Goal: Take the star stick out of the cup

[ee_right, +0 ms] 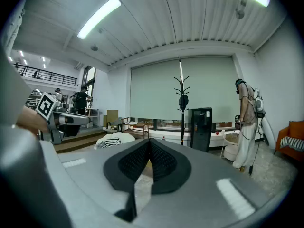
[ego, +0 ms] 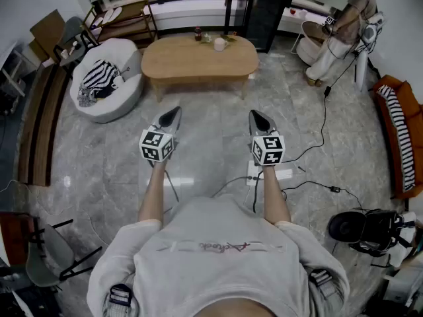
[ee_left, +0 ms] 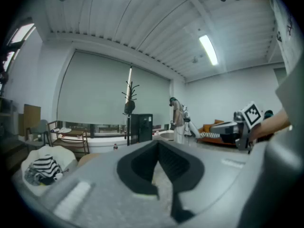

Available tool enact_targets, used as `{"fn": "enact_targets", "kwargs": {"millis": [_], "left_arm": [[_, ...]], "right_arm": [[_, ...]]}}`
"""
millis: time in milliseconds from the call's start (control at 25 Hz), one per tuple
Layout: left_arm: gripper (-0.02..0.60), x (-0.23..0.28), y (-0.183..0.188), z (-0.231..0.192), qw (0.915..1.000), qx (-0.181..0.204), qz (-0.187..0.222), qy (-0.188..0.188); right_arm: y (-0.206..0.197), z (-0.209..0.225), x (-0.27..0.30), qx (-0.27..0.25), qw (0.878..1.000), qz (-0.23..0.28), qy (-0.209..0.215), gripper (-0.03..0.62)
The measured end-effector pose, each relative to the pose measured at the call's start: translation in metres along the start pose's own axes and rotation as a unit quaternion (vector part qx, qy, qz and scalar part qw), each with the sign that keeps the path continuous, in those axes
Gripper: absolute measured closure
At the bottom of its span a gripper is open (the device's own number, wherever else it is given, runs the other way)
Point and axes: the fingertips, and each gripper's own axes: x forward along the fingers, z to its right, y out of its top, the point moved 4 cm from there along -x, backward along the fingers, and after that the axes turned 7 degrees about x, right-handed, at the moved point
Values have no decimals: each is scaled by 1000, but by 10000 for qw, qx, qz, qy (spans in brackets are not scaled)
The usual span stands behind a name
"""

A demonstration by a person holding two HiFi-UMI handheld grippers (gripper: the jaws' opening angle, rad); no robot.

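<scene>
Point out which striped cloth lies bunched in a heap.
The striped cloth on the white beanbag chair, left of the wooden table. The other striped cloth lies spread along the orange sofa.

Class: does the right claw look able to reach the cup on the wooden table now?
Probably not: the right claw, shut, hangs over floor well short of the table bearing the cup. Nothing blocks the way; the person must step closer.
</scene>
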Motion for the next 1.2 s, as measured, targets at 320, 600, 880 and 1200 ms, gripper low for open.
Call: {"fn": "enact_targets", "kwargs": {"millis": [320,600,880,1200], "left_arm": [[581,-1,-5,18,9998,-151,-68,88],[581,12,2,41,9999,-122,-48,106],[581,27,2,69,9998,-131,-8,129],[581,43,-3,81,9997,-176,-80,151]], "right_arm": [[-3,9,-12,9,10000,-31,77,591],[-7,29,-26,64,9999,-5,141,591],[-15,54,-42,20,9998,-54,192,591],[-18,69,-36,25,9993,-160,336,591]]}}
